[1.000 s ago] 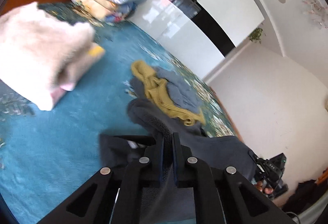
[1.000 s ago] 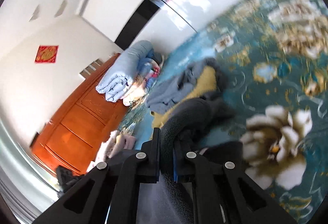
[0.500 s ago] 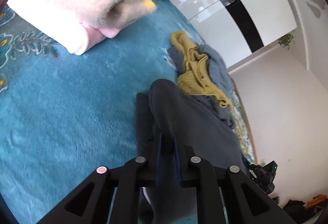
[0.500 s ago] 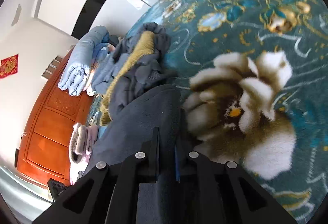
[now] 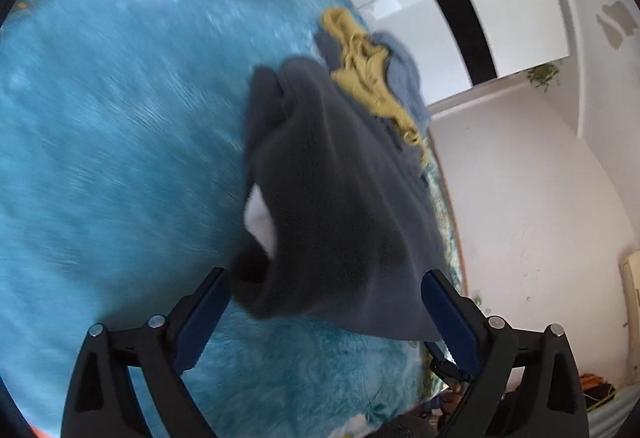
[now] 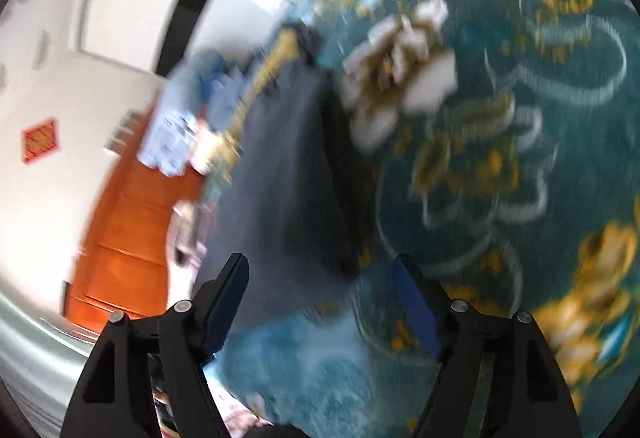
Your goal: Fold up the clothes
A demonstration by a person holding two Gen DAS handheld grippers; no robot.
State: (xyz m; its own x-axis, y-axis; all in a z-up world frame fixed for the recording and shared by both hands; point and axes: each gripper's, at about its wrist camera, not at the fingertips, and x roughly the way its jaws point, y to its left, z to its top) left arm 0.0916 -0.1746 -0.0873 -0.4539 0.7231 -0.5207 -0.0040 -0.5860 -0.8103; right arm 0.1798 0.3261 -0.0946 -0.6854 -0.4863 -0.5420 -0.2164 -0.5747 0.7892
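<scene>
Dark grey fleece (image 5: 340, 189) lies on our teal blanket (image 5: 100, 125), stretching toward 12 o'clock. Our left gripper (image 5: 326, 302) and right gripper (image 6: 320, 286) both gape wide, holding nothing, angled down.

Looking like a home bedrm: fluffy teal floral bedspread (image 6: 520, 117) covering a bed, orange wooden headboard (image 6: 132, 238) w/ rolled pale-blue quilts (image 6: 176, 125) lying by it, glossy white wardrobe doors (image 5: 400, 9) standing behind.

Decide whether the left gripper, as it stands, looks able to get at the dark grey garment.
Probably yes. The left gripper is open, and the dark grey garment lies on the blue blanket just ahead of its fingers, with nothing between.
</scene>
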